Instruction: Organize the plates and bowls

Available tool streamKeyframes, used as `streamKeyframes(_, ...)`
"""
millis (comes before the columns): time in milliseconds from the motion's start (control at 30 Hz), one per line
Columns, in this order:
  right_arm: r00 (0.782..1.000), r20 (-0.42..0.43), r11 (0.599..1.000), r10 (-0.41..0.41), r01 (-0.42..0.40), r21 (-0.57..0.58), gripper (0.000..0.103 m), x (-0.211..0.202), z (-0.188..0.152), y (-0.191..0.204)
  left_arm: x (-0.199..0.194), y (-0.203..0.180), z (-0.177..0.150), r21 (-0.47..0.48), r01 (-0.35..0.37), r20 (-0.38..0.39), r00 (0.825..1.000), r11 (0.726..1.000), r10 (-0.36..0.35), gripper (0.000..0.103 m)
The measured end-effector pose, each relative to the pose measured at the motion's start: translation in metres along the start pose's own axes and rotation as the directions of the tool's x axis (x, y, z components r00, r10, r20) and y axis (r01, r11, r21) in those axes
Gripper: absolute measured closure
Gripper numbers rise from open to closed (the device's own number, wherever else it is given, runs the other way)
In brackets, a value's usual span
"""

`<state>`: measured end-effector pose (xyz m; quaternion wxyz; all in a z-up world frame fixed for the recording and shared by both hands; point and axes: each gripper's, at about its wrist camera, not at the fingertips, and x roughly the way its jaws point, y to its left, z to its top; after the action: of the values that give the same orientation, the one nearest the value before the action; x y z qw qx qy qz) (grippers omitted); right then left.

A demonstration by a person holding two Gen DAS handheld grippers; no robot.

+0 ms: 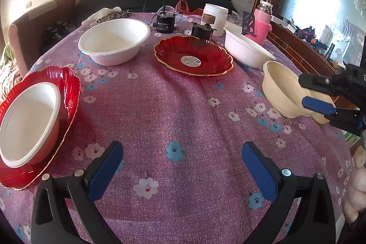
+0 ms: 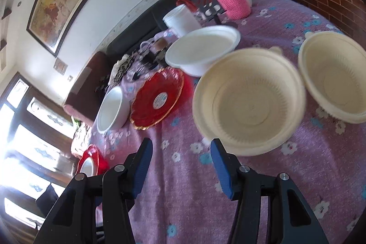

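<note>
Between the spread fingers of the left tool lies bare flowered cloth; the right tool, also spread, grips nothing, a cream bowl just ahead of it. On the desk stand two cream bowls, the second beside the first, three white bowls and two red plates, the near plate carrying one white bowl.

Two handheld grippers, both with jaws spread apart.

The left gripper points level and forward, its blue-padded jaws wide and holding nothing. The right gripper is tilted sideways, jaws parted, also seen at the left view's right edge.
</note>
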<state>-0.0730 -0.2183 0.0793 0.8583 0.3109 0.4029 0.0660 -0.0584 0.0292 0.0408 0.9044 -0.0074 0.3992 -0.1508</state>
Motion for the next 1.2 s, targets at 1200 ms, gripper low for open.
streamKeyframes(1200, 0.981, 0.07, 0.933, -0.179, 0.147, 0.329, 0.086, 0.02, 0.01, -0.088, 0.026, 0.026, -0.007, -0.135, -0.013, -0.12, 0.993, 0.991, -0.003, 0.0)
